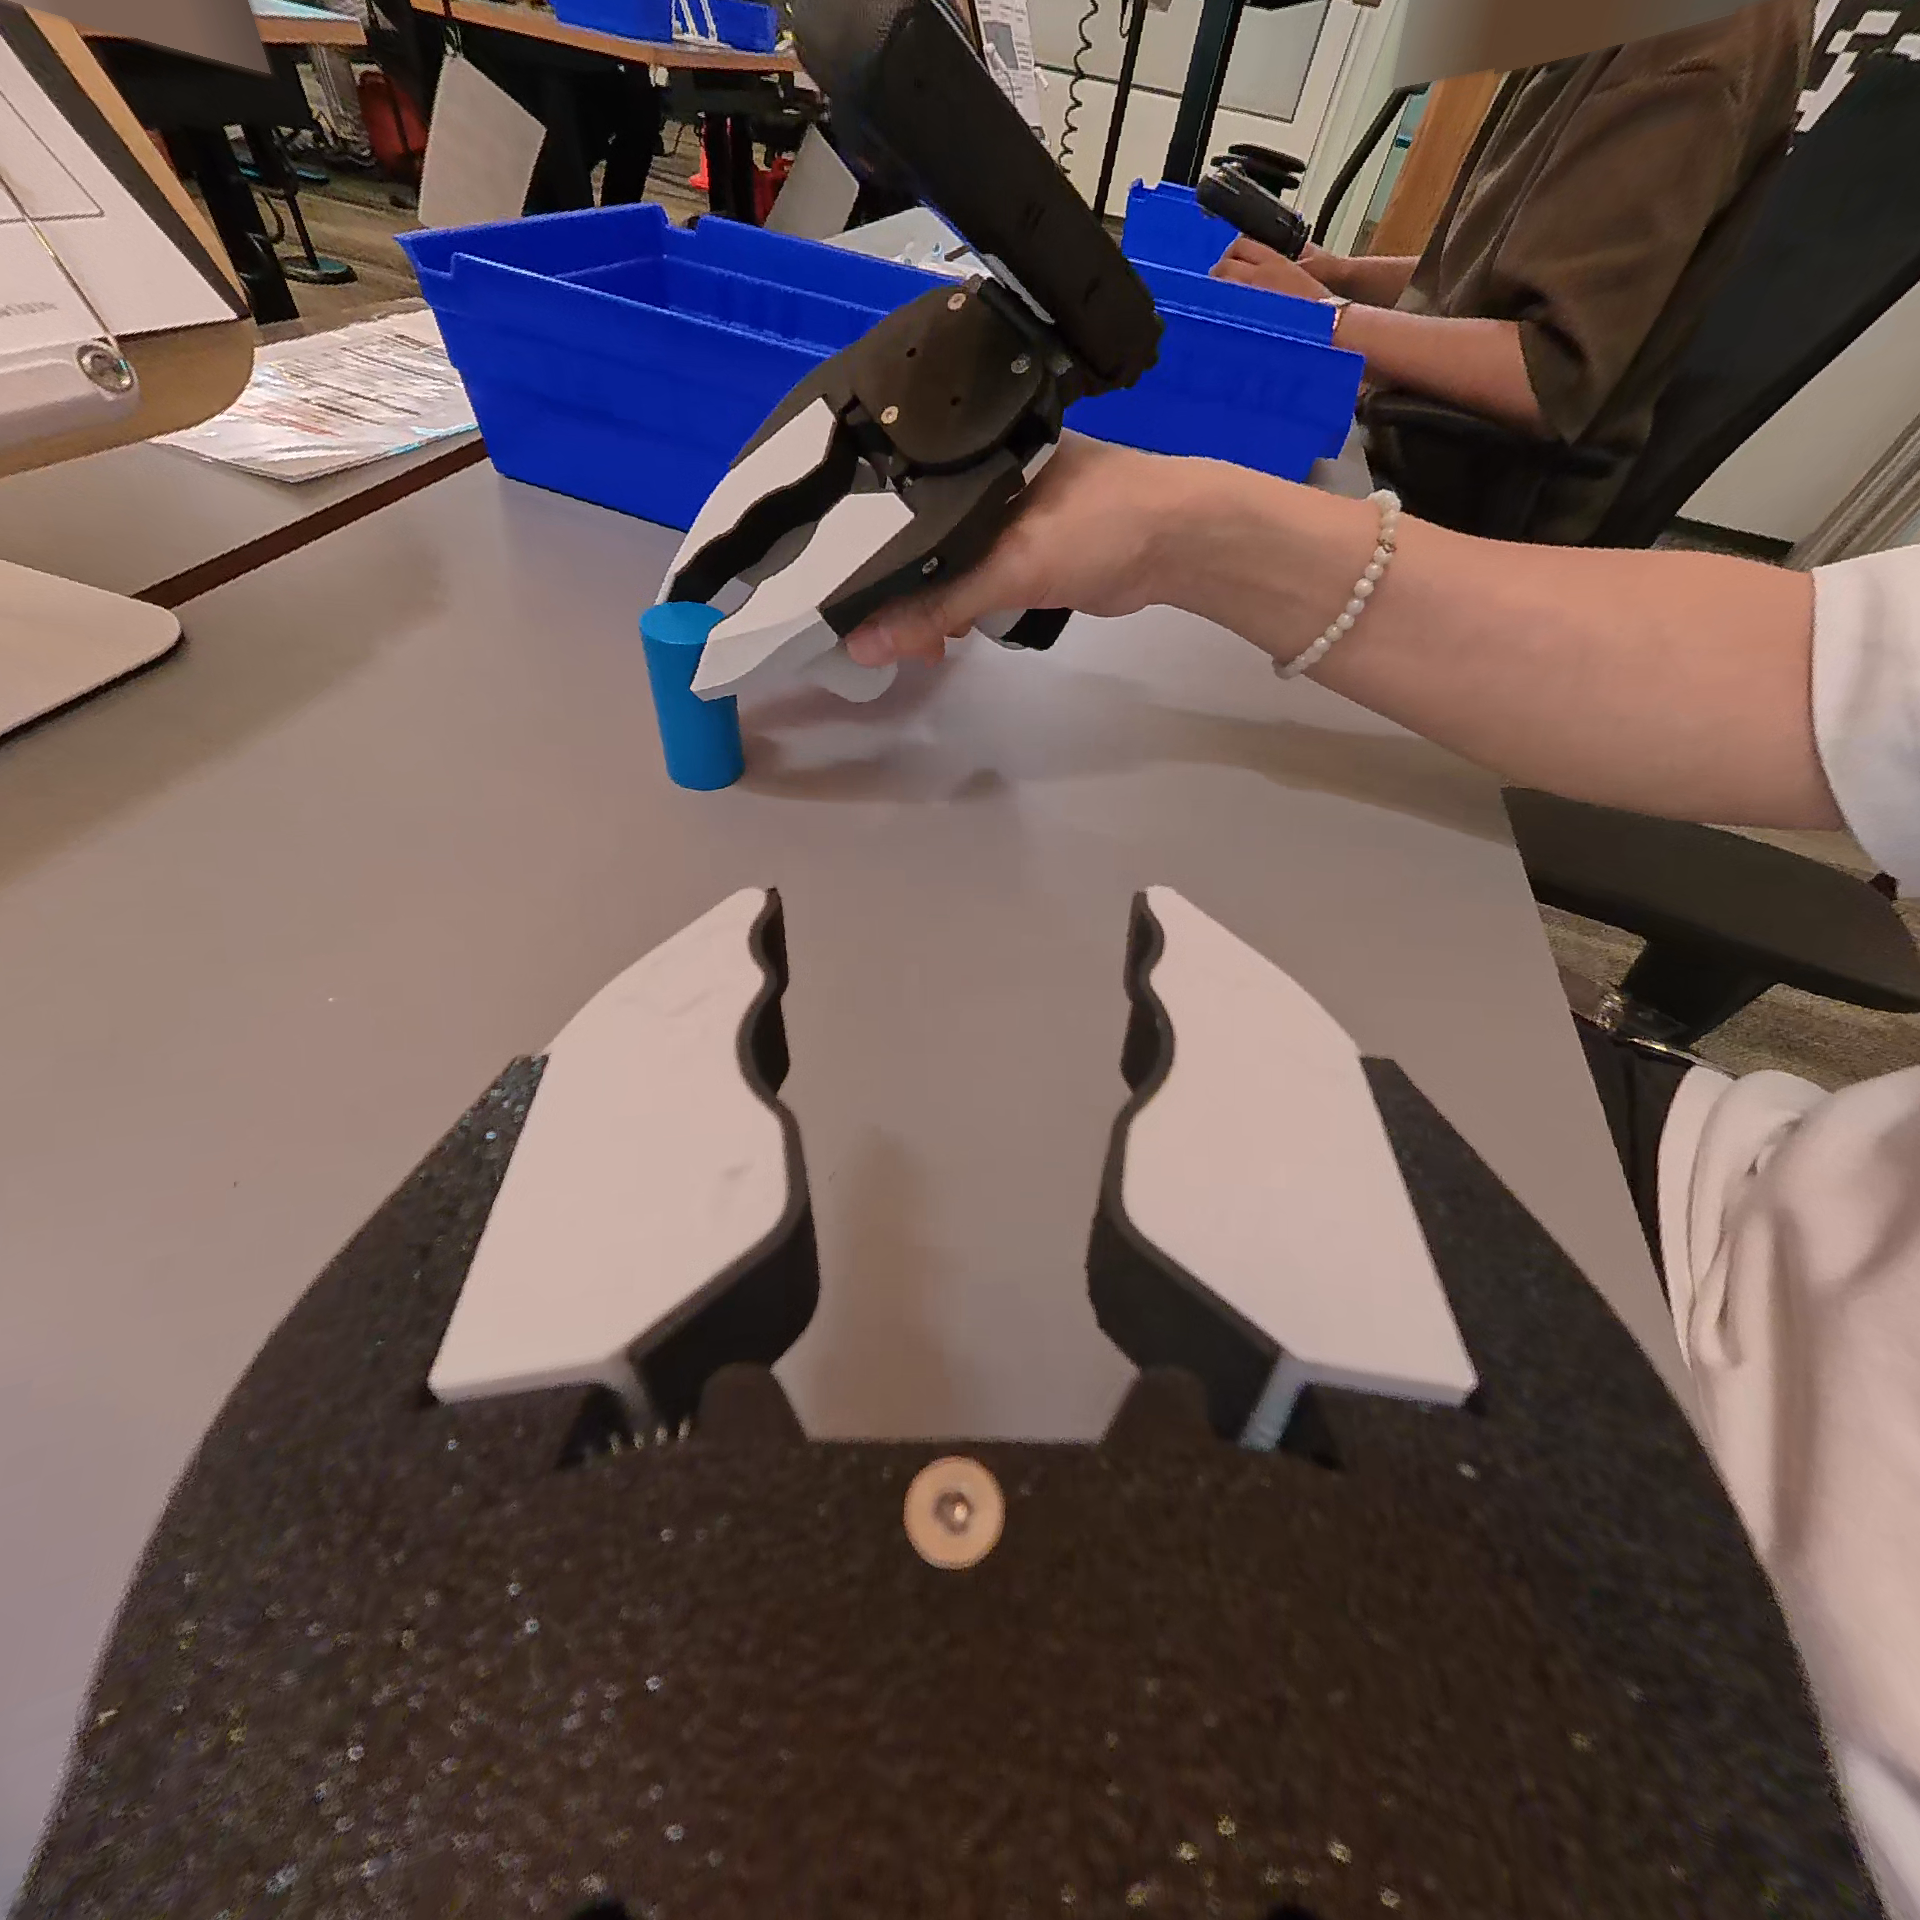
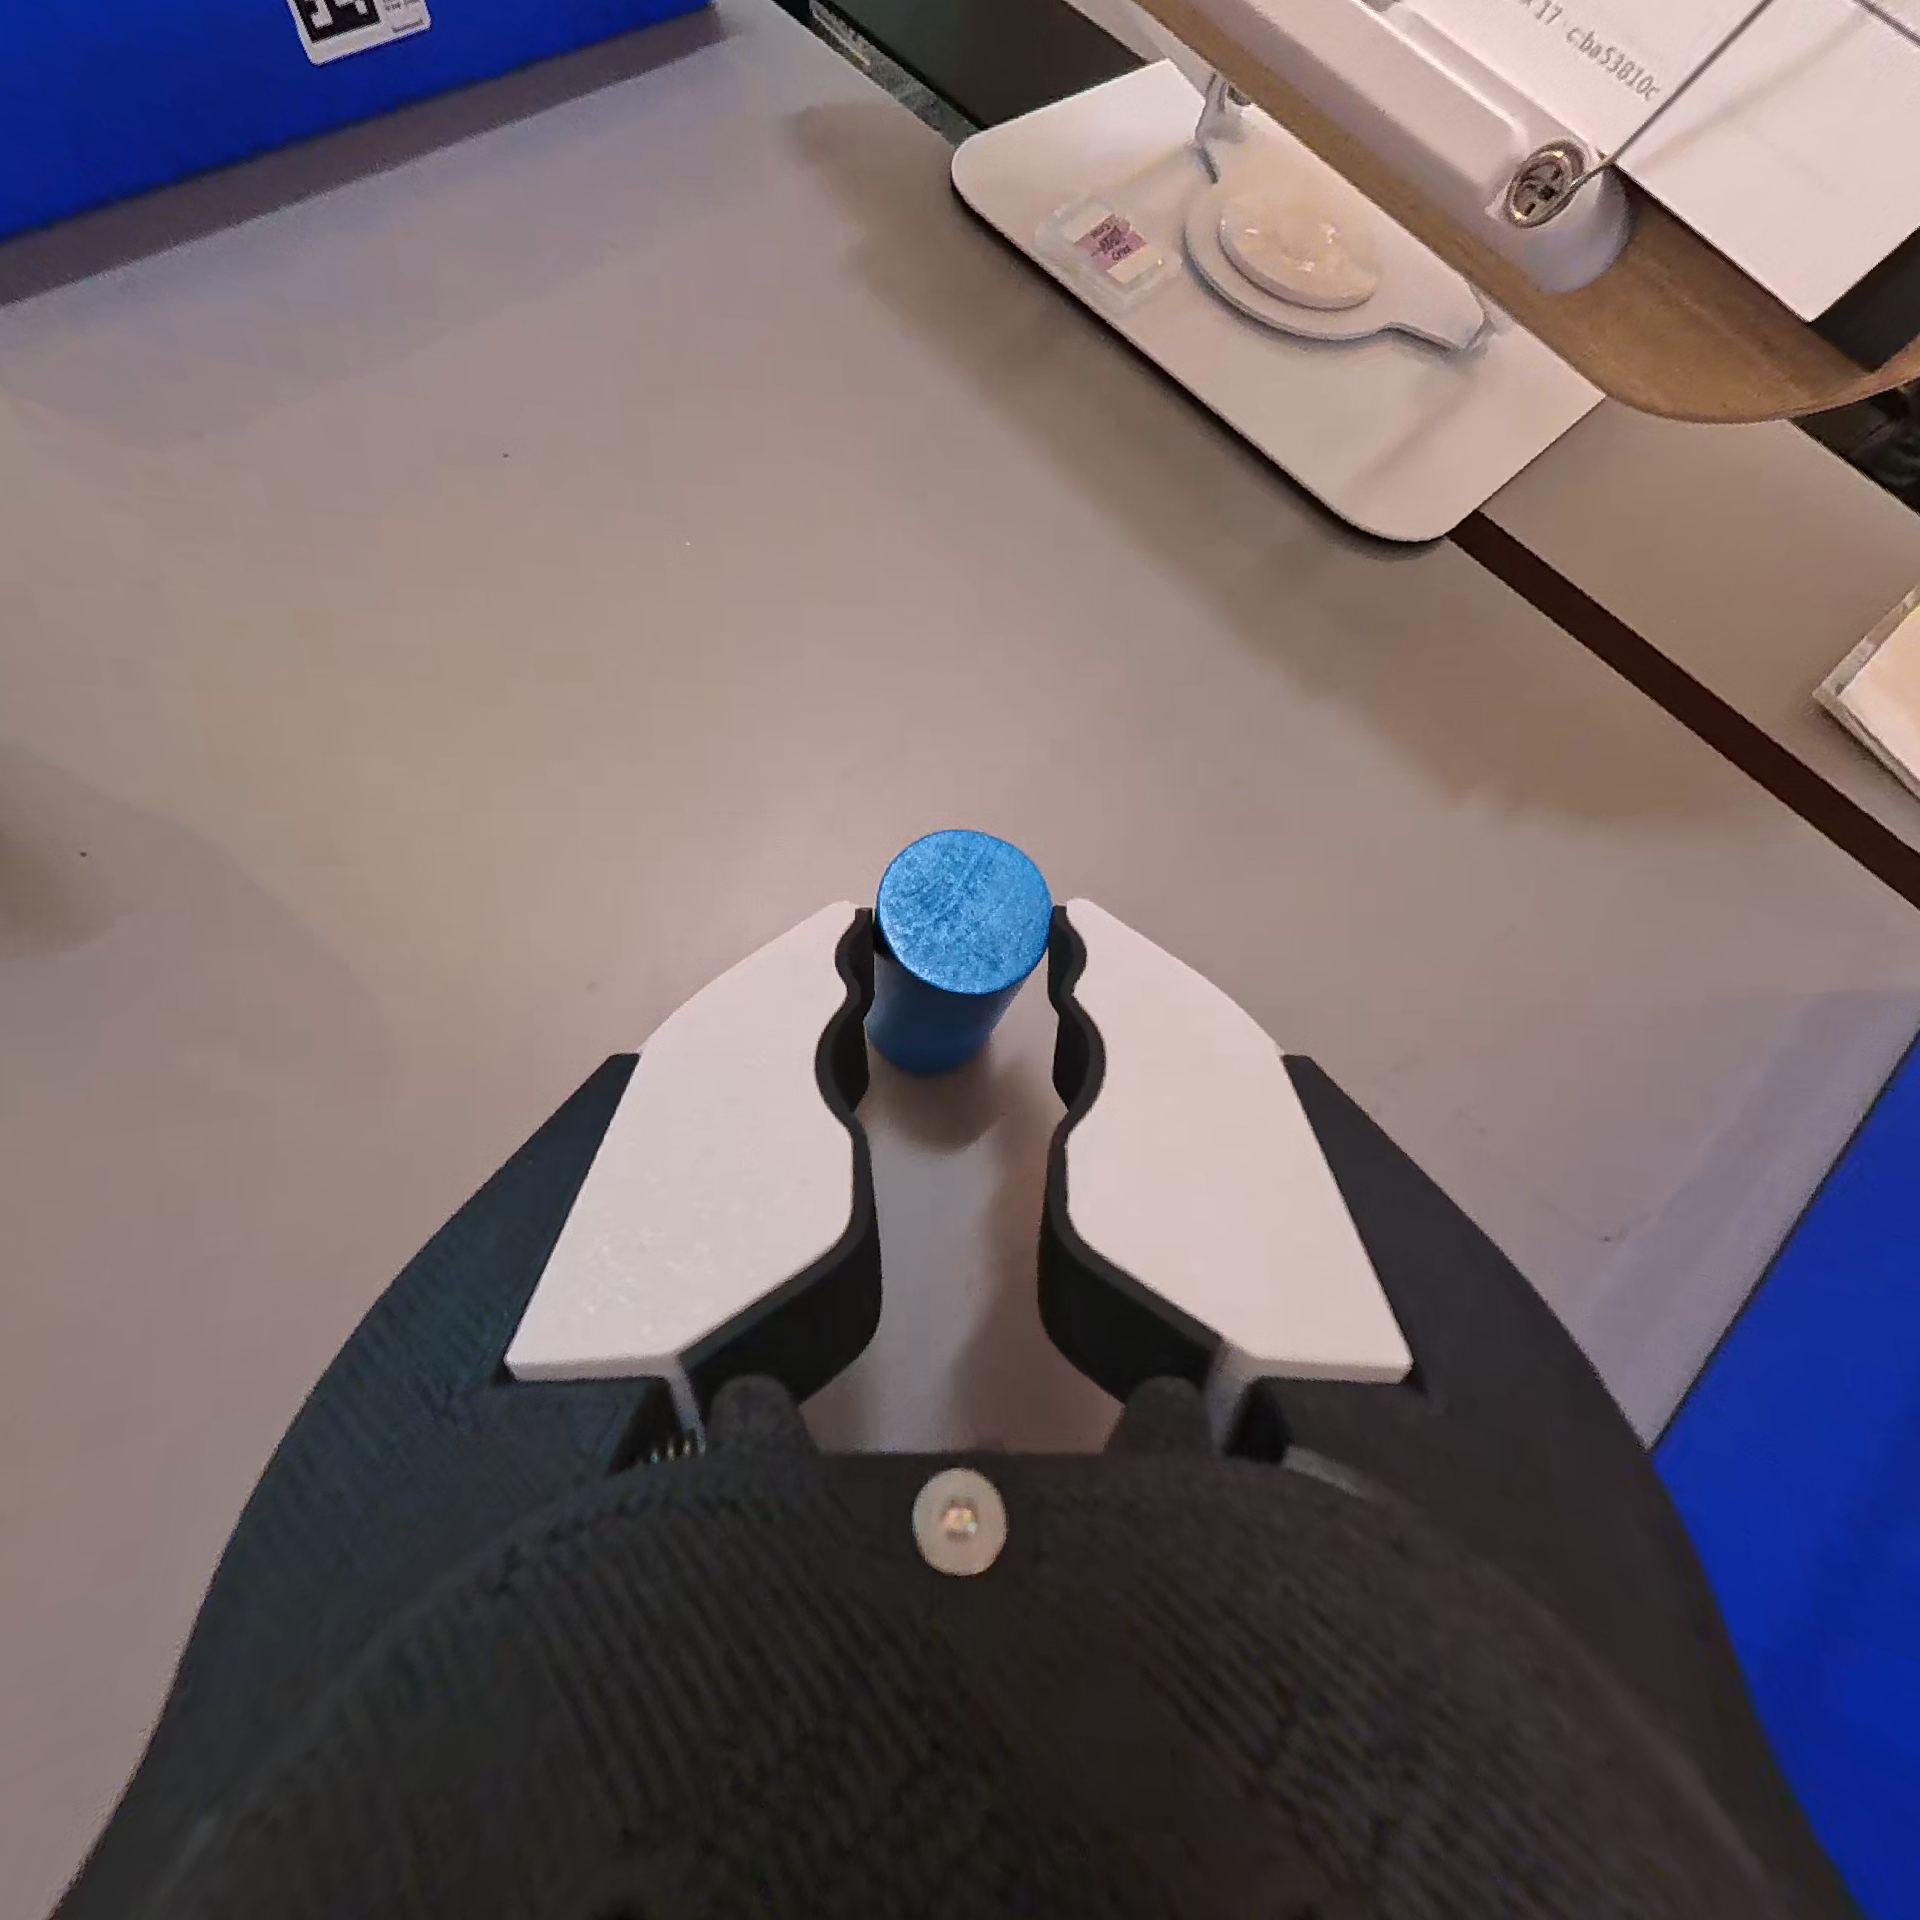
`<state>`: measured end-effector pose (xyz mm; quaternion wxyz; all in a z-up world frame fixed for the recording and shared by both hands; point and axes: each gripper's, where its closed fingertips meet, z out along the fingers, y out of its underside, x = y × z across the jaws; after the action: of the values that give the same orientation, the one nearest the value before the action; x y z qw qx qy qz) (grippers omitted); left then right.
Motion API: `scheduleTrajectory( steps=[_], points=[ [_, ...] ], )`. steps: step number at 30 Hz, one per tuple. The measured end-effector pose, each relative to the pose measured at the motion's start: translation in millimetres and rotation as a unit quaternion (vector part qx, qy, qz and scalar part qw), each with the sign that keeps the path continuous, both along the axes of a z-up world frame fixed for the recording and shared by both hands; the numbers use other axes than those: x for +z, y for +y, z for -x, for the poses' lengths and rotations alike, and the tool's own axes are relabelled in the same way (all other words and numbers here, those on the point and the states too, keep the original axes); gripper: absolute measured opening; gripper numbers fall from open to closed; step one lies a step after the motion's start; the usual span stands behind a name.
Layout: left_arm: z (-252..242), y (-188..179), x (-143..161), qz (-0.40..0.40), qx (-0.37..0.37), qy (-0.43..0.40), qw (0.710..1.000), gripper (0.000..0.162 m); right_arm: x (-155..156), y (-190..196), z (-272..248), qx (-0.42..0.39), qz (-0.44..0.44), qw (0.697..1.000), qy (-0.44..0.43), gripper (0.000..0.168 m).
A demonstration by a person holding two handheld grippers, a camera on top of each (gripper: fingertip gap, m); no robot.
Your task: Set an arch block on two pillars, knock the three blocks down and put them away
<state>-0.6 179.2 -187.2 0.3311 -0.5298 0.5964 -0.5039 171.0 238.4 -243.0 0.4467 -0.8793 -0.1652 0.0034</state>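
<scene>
- Nearest the lens in the left wrist view, the left gripper (image 1: 956, 914) hangs over bare grey tabletop (image 1: 312, 935), its white fingers spread wide with nothing between them.
- Ahead of it and a little to its left, well apart from its tips, a blue cylinder (image 1: 691, 698) stands upright on the table, long axis vertical.
- The right gripper (image 1: 698, 634), held in a person's hand (image 1: 1049, 561) wearing a bead bracelet, reaches in from the right and slants down onto the cylinder's upper part; it is far the nearer of the two tools.
- In the right wrist view the right gripper (image 2: 958, 914) straddles the blue cylinder (image 2: 961, 914) at the fingertips, dark inner pads at either side of the round top; they look to be touching, though whether they squeeze it firmly cannot be told.
- That view alone shows the cylinder's flat circular top and the pads' fit around it; the left wrist view alone shows its full height and its base on the table.
- Farther back in the left wrist view sits a long blue bin (image 1: 644, 343), with a second seated person (image 1: 1558, 260) beyond it.
- To the far right in the right wrist view, a white stand base (image 2: 1403, 416) rests on the table edge.
</scene>
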Motion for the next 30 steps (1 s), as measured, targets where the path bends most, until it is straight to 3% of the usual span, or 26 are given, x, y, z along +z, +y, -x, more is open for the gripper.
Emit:
scheduleTrajectory(
  steps=[6, 10, 15, 17, 21, 26, 30],
  points=[
    [0, 0, 4, 0.003, 0.002, -0.002, 1.0, 0.063, 1, 1, -2, -0.001, 0.006, 1.0, -0.027, 0.034],
    [12, 8, 24, -0.009, 0.02, -0.014, 1.0, 0.064, 16, -2, -3, -0.01, -0.011, 0.999, -0.029, 0.064],
    [61, 82, 55, 0.013, 0.173, 0.061, 0.983, 0.062, 39, -23, 6, -0.011, -0.036, 0.999, -0.001, 0.084],
    [97, 127, 50, 0.036, 0.266, 0.145, 0.952, 0.061, 44, -36, 11, -0.01, -0.046, 0.999, 0.003, 0.086],
    [171, 200, 9, 0.137, 0.389, 0.347, 0.842, 0.062, 52, -58, 22, -0.012, -0.06, 0.998, 0.02, 0.086],
    [185, 226, -33, 0.299, 0.37, 0.44, 0.762, 0.061, 58, -75, 38, -0.003, -0.072, 0.997, 0.037, 0.084],
    [182, 224, -57, 0.332, 0.353, 0.483, 0.729, 0.058, 56, -81, 41, -0.002, -0.069, 0.997, 0.02, 0.084]
  ],
)
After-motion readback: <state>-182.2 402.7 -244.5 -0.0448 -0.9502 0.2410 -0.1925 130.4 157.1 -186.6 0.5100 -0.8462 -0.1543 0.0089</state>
